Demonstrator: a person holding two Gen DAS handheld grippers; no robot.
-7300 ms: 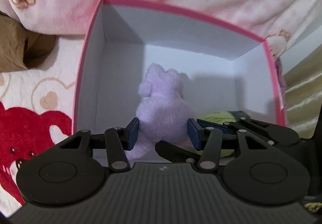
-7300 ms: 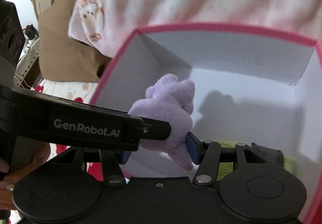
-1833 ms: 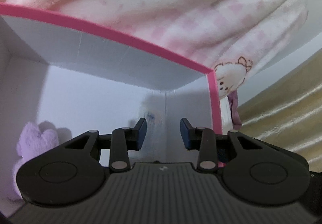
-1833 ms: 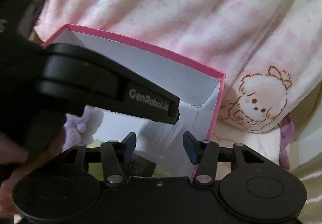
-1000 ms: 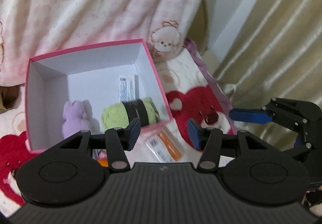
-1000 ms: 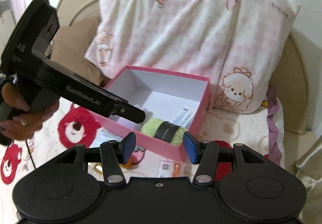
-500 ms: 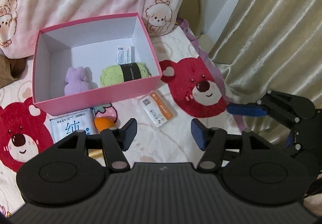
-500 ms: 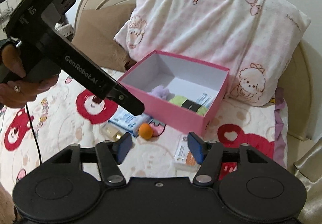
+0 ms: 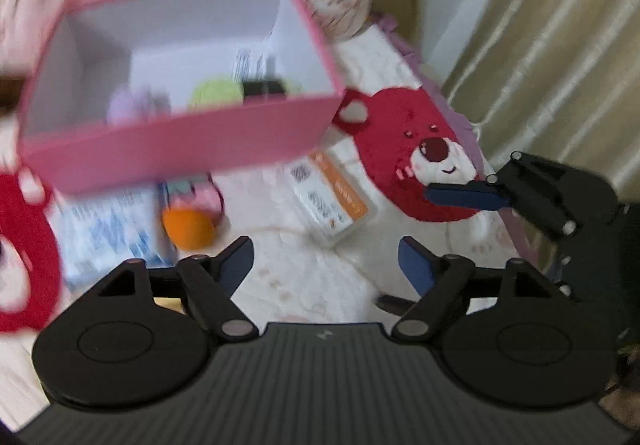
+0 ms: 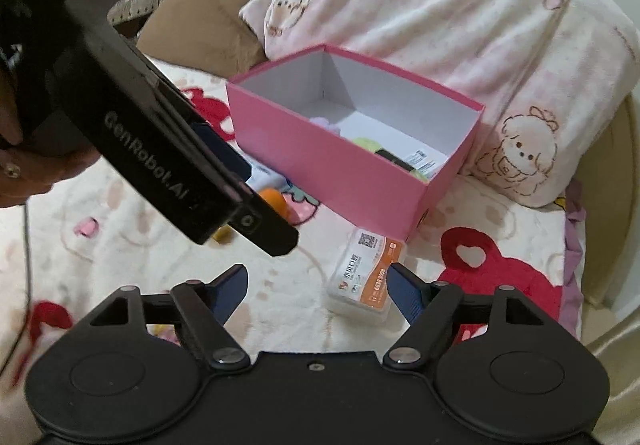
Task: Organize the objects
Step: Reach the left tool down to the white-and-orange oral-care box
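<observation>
- Tools both angled down over the bed (image 10: 120, 245), nothing between the fingers of either.
- Left tool (image 9: 326, 263): jaws wide apart, just been opening, empty; a hand (image 10: 24, 165) grips its black body at far left in the right wrist view.
- Right tool (image 10: 318, 291): jaws wide apart, just been opening, empty; orange-and-white packet (image 10: 366, 275) lies on the bed just beyond its right fingertip.
- Pink box (image 10: 320, 161) sits farther back against the pillow (image 10: 460, 5); purple plush (image 9: 132, 105) and green yarn ball (image 9: 216, 93) inside.
- Orange ball (image 9: 188, 229) and blue-printed pack (image 9: 108, 229) lie on the bed in front of the box; left view blurred.
</observation>
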